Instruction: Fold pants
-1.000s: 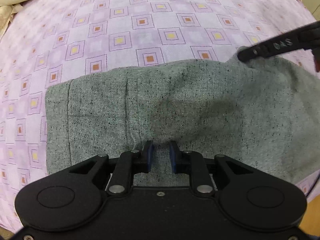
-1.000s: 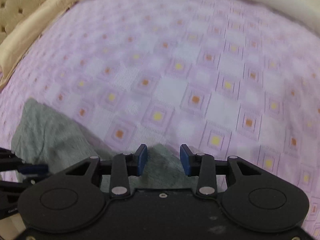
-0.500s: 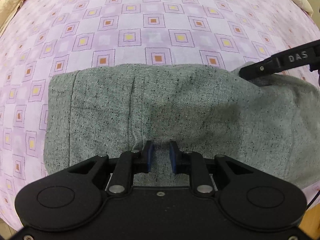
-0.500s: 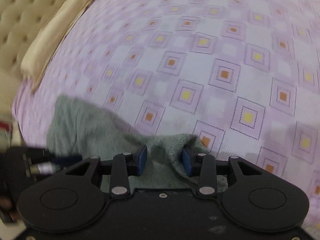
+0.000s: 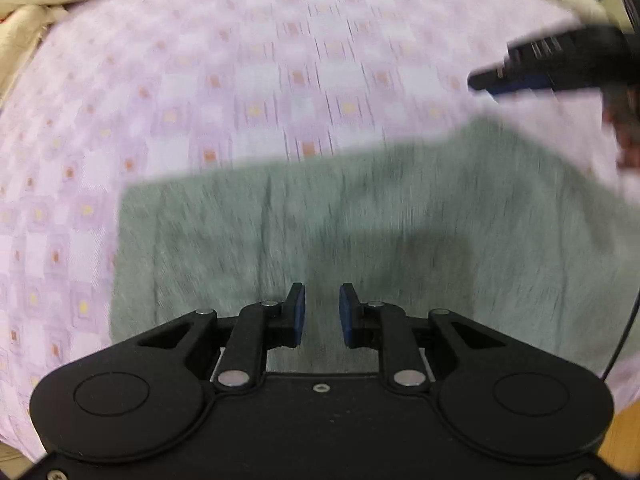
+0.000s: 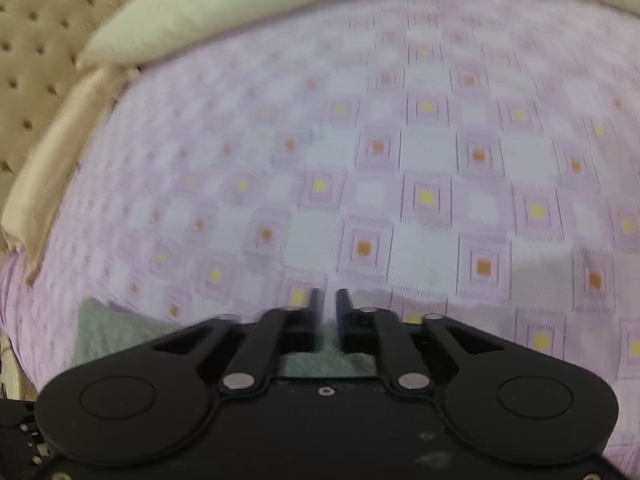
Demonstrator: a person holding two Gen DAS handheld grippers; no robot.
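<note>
Pants (image 5: pixel 360 220) of speckled grey-green cloth lie flat on a bed, on a lilac bedsheet (image 5: pixel 240 80) printed with nested squares that have yellow or orange centres. In the left wrist view the garment fills the lower middle and right of the frame. Its far edge runs roughly straight across and rises to a peak at the right, and a vertical seam line shows left of centre. The whole view is streaked by motion blur.

Left claw (image 5: pixel 322 304): released. Its blue-padded fingers (image 5: pixel 298 312) stand a modest gap apart above the cloth, pointing steeply down. Only the fabric surface shows through the gap, and nothing is pinched.

Right claw (image 6: pixel 329 308): released. Its jaws have just been opening, and nothing lies between them. In its own view the blurred fingertips stand over bare sheet, just beyond the garment's edge. A corner of the pants (image 6: pixel 108 332) shows at lower left, and another strip of cloth is visible beneath the claw's linkage. Seen from the left wrist view, the same claw enters from the upper right, clear of the pants and above the sheet near the cloth's raised right corner.

Surroundings: a cream pillow (image 6: pixel 200 20) borders the far side of the sheet, and a tan tufted headboard (image 6: pixel 36 40) stands at the upper left of the right wrist view.
</note>
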